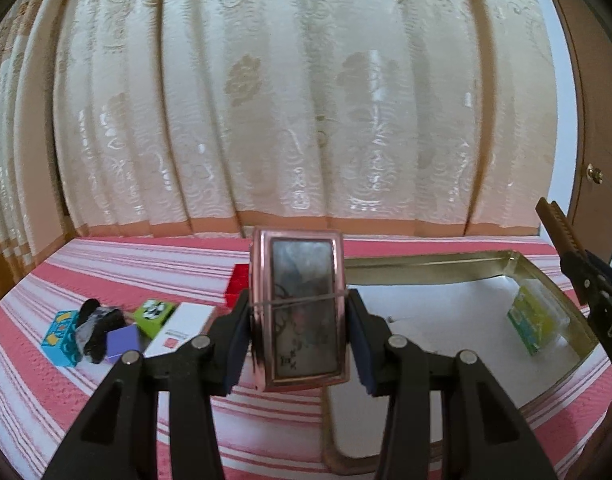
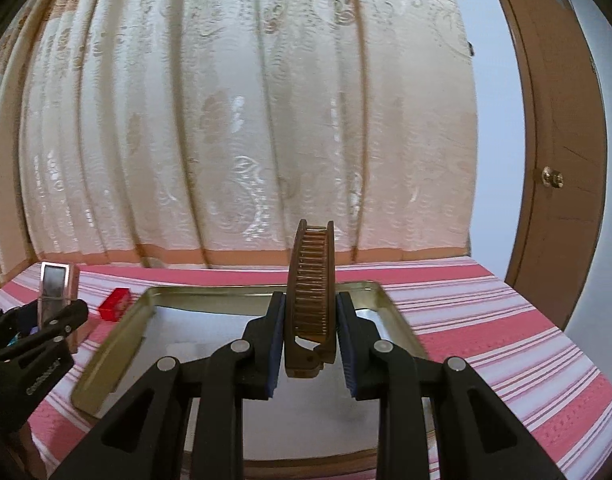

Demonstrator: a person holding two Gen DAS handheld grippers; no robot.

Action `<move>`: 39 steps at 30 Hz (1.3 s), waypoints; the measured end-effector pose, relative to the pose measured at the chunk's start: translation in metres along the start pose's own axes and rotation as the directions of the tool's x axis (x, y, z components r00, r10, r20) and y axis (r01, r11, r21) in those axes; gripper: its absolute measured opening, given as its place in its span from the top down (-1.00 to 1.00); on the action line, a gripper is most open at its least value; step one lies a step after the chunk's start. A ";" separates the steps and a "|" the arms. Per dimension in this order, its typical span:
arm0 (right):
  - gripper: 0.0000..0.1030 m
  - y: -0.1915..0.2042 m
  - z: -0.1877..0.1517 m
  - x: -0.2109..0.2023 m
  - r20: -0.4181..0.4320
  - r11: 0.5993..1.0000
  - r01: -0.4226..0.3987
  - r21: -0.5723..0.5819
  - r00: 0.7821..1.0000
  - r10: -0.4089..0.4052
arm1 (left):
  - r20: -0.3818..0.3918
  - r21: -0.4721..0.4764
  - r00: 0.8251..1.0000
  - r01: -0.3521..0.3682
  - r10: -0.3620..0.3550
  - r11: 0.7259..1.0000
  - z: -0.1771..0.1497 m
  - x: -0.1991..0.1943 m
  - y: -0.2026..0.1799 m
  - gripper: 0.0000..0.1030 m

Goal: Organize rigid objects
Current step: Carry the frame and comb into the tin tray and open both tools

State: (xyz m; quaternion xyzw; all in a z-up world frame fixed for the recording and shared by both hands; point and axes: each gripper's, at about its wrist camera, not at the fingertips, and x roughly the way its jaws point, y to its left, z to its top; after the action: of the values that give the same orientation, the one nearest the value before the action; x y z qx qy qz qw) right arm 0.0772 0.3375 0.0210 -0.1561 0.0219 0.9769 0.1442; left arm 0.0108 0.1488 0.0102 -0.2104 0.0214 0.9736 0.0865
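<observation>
Rigid objects first: from the left wrist, the left gripper (image 1: 300, 344) pinches a pink case (image 1: 300, 308) above the tin tray (image 1: 562, 304), where it may twist loose, while from the right wrist, the right gripper (image 2: 311, 344) clamps a brown comb (image 2: 311, 300) edge-on, likely to pivot.

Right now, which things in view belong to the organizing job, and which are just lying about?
Part of the job:
- pink mirror case, held by left gripper
- brown comb, held by right gripper
- metal tray
- green box in tray
- toy pile, red block

Just there:
- curtain
- door
- striped cloth
</observation>
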 end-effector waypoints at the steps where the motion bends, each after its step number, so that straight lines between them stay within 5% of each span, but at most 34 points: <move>1: 0.47 -0.004 0.000 0.002 -0.002 1.000 0.008 0.001 1.000 -0.008 | -0.001 0.002 1.000 0.006 -0.006 1.000 0.001 0.000 -0.003 0.14; 11: 0.47 -0.033 0.000 0.015 -0.025 0.998 0.053 -0.023 0.998 -0.054 | -0.024 0.034 0.997 0.070 -0.069 0.997 0.004 0.009 -0.044 0.14; 23: 0.46 -0.028 -0.006 0.036 -0.102 0.998 0.006 -0.064 0.995 -0.013 | -0.083 0.090 0.990 0.122 -0.114 0.988 0.001 0.025 -0.089 0.14; 39: 0.46 -0.030 -0.008 0.052 -0.175 0.999 -0.043 -0.034 0.984 0.036 | -0.176 0.100 0.979 0.125 -0.106 0.987 -0.001 0.044 -0.100 0.14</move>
State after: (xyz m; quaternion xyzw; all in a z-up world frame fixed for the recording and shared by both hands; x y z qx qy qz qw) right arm 0.0409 0.3801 -0.0033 -0.2430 0.0191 0.9624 0.1195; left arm -0.0104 0.2543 -0.0098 -0.2884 0.0705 0.9427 0.1522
